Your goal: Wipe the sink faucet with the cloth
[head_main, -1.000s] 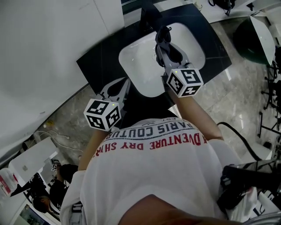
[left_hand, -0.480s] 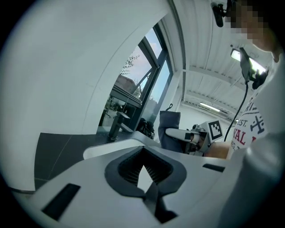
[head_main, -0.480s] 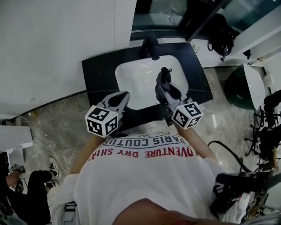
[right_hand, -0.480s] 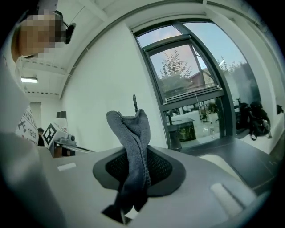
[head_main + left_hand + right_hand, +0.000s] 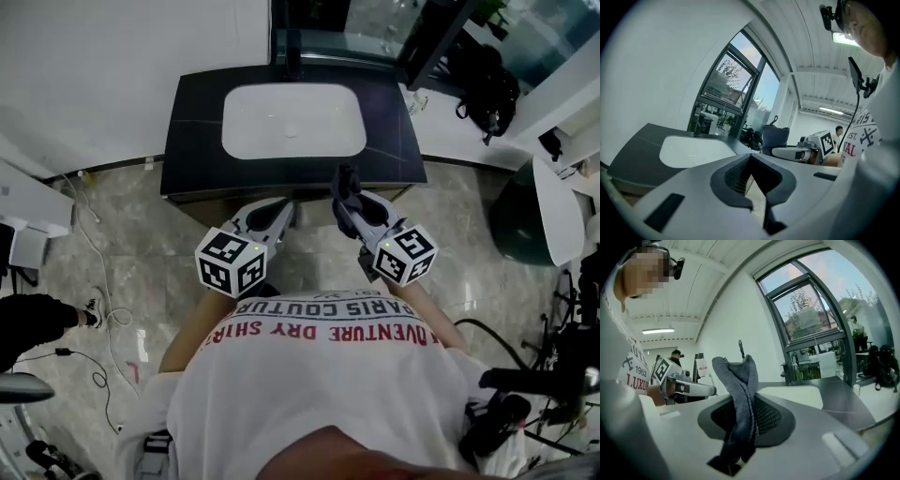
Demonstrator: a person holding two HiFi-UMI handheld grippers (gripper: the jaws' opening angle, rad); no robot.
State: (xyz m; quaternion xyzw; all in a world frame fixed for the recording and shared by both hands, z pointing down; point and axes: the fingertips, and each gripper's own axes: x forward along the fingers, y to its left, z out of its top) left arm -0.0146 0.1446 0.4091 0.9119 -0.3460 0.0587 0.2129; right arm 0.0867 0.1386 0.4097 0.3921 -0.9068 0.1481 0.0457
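We have drawn the left hand-held gripper (image 5: pixel 284 208) and right hand-held gripper (image 5: pixel 347 192) back off the sink (image 5: pixel 246 120). In the head view they hang before the surface's (image 5: pixel 192 141) front edge, and the faucet (image 5: pixel 293 54) stands at its rear edge. In the left gripper view, the jaws sit almost together, empty. In the right gripper view, the jaws clamp the cloth (image 5: pixel 738 394).

Ahead of the left hand-held gripper (image 5: pixel 278 214) and the right hand-held gripper (image 5: pixel 344 190), the sink (image 5: pixel 293 120) sits in the table (image 5: pixel 192 141), the faucet (image 5: pixel 293 52) behind it. The cloth (image 5: pixel 740 394) stands between the right one's jaws.
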